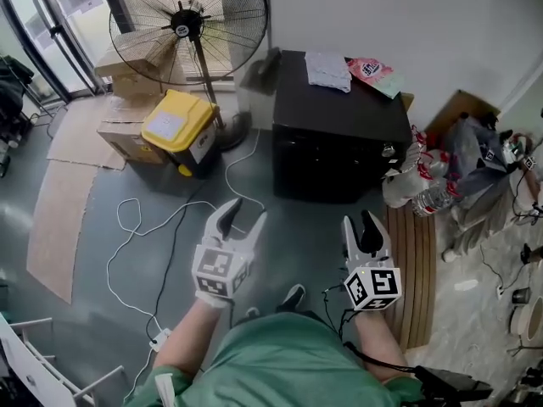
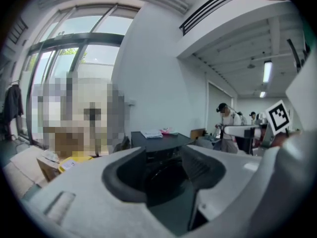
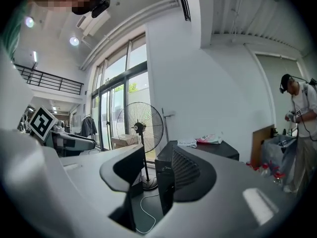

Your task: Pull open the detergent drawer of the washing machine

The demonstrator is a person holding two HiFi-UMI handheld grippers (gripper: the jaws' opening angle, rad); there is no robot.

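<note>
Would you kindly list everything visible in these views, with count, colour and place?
washing machine: one, black, against the far wall
folded cloth: one, pale grey, on the machine's top
packet: one, pink, beside the cloth
pedestal fan: one, black, left of the machine
bin: one, yellow-lidded, by the fan's base
cardboard boxes: at least two, brown, left of the bin
cable: one, white, looped on the floor
plastic bottles: several, clear, right of the machine
left hand-held gripper: one, white and black, jaws apart, empty
right hand-held gripper: one, white and black, jaws apart, empty

Grey floor (image 1: 297,236), white cable (image 1: 226,173), flattened cardboard (image 1: 53,227)
</note>
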